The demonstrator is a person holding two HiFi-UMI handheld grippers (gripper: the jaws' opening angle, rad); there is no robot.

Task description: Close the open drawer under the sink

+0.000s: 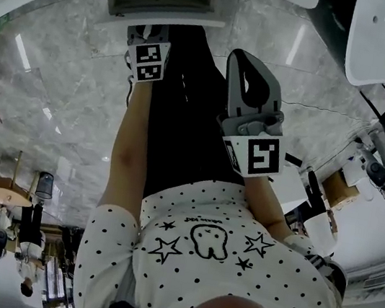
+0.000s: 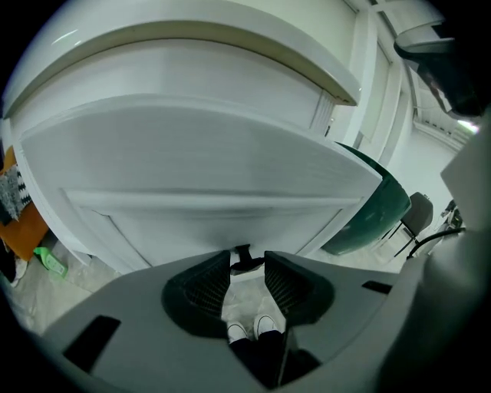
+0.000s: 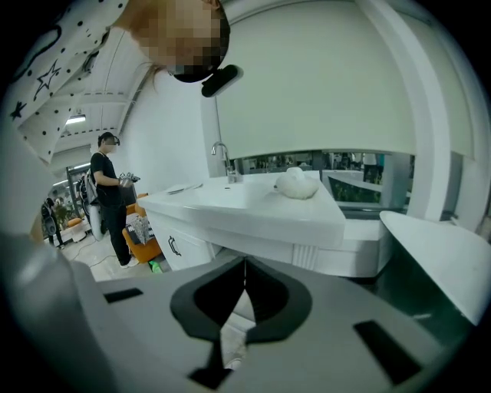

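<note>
Left hand-held gripper [image 2: 247, 270]: jaws narrowly apart, dark handle [image 2: 242, 251] right at the tips. The open drawer [image 2: 199, 169] has its white front just ahead, below the sink [image 3: 253, 203]. Best to stay square and push straight in, level. Right hand-held gripper [image 3: 244, 265]: jaws together, empty, held clear.

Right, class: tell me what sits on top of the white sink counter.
A faucet and a rounded white lump stand on the sink counter. From this low angle its rim hides the inside of the basin.
</note>
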